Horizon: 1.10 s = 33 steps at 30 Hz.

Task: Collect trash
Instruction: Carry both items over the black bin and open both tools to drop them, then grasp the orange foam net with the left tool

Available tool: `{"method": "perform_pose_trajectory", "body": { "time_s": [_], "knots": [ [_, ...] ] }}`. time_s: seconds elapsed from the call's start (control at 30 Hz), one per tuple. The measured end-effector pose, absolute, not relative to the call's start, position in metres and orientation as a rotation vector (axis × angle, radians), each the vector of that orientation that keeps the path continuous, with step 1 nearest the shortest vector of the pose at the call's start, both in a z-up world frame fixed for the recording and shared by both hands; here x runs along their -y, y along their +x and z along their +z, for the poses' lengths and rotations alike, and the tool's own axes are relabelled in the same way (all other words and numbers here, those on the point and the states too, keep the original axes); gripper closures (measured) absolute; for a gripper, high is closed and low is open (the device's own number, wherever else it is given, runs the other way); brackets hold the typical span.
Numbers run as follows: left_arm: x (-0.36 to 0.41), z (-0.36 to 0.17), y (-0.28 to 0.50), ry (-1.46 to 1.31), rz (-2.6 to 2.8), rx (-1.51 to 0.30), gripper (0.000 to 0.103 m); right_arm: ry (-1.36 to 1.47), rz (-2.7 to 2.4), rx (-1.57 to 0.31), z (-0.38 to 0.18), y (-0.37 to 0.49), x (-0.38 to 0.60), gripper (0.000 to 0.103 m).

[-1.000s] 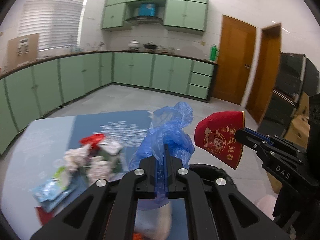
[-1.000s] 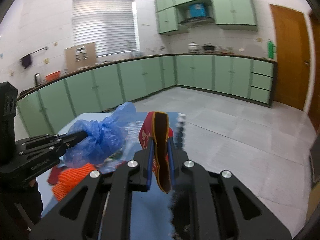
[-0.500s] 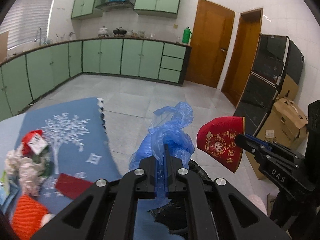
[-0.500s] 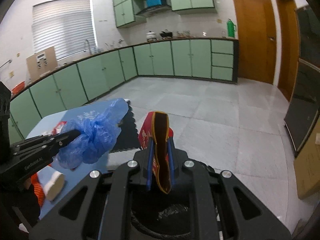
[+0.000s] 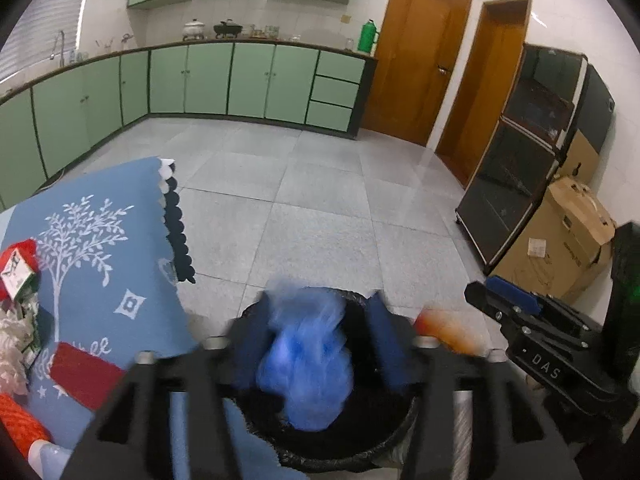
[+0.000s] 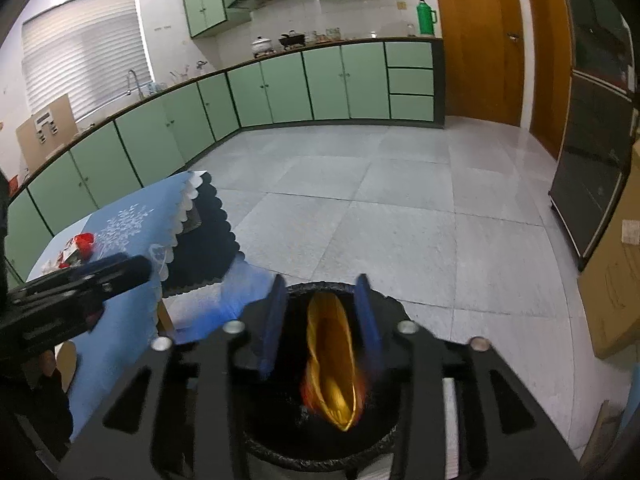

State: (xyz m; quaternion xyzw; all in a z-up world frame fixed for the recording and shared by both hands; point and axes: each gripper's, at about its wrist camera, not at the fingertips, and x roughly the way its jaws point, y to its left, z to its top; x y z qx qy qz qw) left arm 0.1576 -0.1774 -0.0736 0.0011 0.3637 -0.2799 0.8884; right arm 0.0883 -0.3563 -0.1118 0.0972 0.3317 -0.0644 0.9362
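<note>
In the left wrist view my left gripper hangs over a black-lined trash bin. Its jaws are opening, and a crumpled blue plastic bag drops, blurred, between them, free of the pads. In the right wrist view my right gripper is over the same bin, jaws also opening. A red-and-gold packet falls between its fingers, touching neither pad. Each gripper shows in the other's view: right gripper, left gripper.
A table under a blue tree-print cloth stands left of the bin, with red, white and orange scraps on it. A cardboard box and a black cabinet stand to the right. Grey tiled floor lies beyond.
Both grippers swung from the table to above the bin and sank. Both jaws opened, letting go of the blue bag and the red packet, which now fall toward the bin.
</note>
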Motion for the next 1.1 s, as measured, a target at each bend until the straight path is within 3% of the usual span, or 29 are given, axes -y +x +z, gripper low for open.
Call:
{"method": "perform_pose_trajectory", "body": {
  "time_s": [0.07, 0.13, 0.37, 0.6, 1.1],
  "knots": [
    [0.171, -0.069, 0.157, -0.001, -0.575, -0.747, 0.047, 0.199, -0.149, -0.667, -0.109, 0.086, 0.354, 0.040],
    [0.160, -0.062, 0.154, -0.004, -0.550, -0.730, 0.041, 0.201, -0.181, -0.647, -0.105, 0.081, 0.350, 0.012],
    [0.103, -0.031, 0.129, 0.038, -0.402, -0.627, 0.028, 0.168, -0.138, -0.565, -0.079, 0.074, 0.319, 0.009],
    [0.027, -0.014, 0.097, 0.063, -0.238, -0.568, 0.024, 0.149, 0.014, -0.497, -0.058, 0.070, 0.254, 0.008],
    [-0.070, -0.063, 0.054, 0.008, -0.057, -0.672, 0.022, 0.091, 0.131, -0.524, -0.073, 0.060, 0.154, 0.008]
  ]
}}
